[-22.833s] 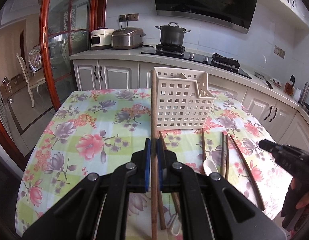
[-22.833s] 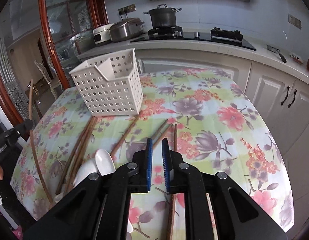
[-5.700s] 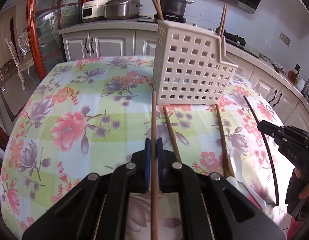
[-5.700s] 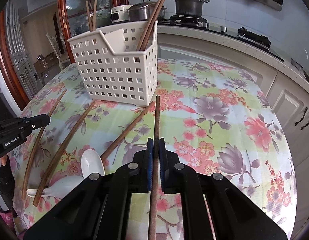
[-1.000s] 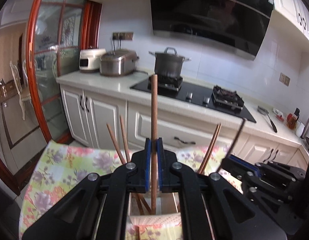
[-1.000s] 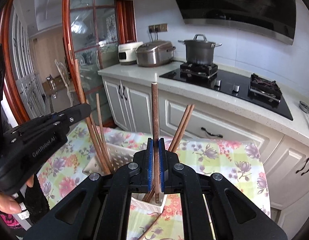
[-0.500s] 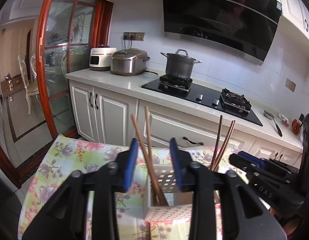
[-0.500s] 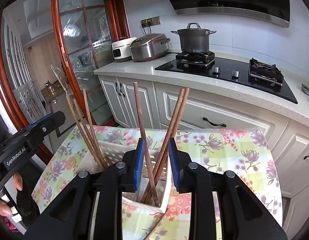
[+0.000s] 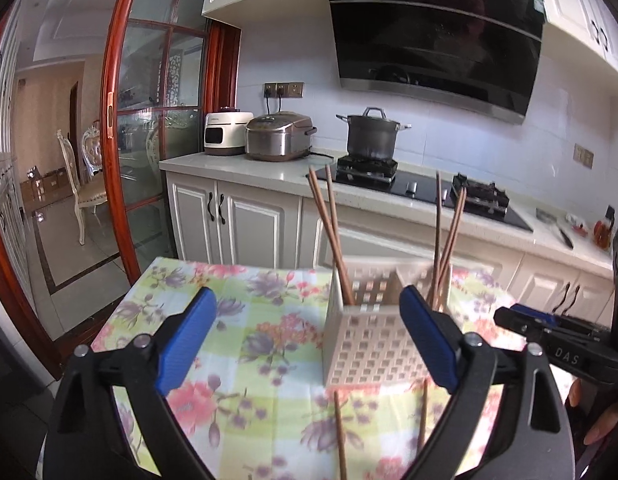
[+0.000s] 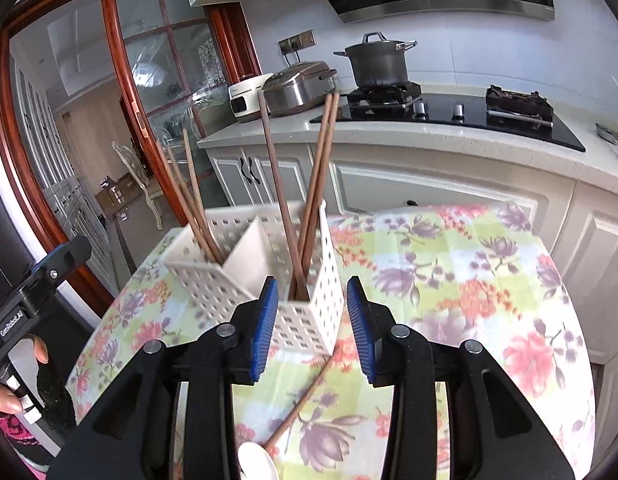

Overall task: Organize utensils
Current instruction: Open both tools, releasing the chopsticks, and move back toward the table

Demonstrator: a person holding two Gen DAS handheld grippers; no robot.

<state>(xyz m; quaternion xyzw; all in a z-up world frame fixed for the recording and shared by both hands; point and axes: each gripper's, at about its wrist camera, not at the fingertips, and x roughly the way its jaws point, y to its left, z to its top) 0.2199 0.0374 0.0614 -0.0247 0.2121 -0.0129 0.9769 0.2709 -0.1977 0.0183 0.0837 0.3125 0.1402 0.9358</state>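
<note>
Here the left tool (image 9: pixel 307 338) hangs above the flowered counter (image 9: pixel 249 320) with its jaws opening wide and nothing between them. The right tool (image 10: pixel 311 326) has its jaws opening too, partway apart, gripping nothing. The white basket (image 10: pixel 309 320) stands upright on the counter in front of both tools, split by a divider. Chopsticks (image 10: pixel 309 192) lean inside it: several in one compartment, several in the other. More chopsticks (image 9: pixel 340 432) lie flat on the counter just before the basket, and a white spoon (image 10: pixel 257 460) lies near the right tool.
</note>
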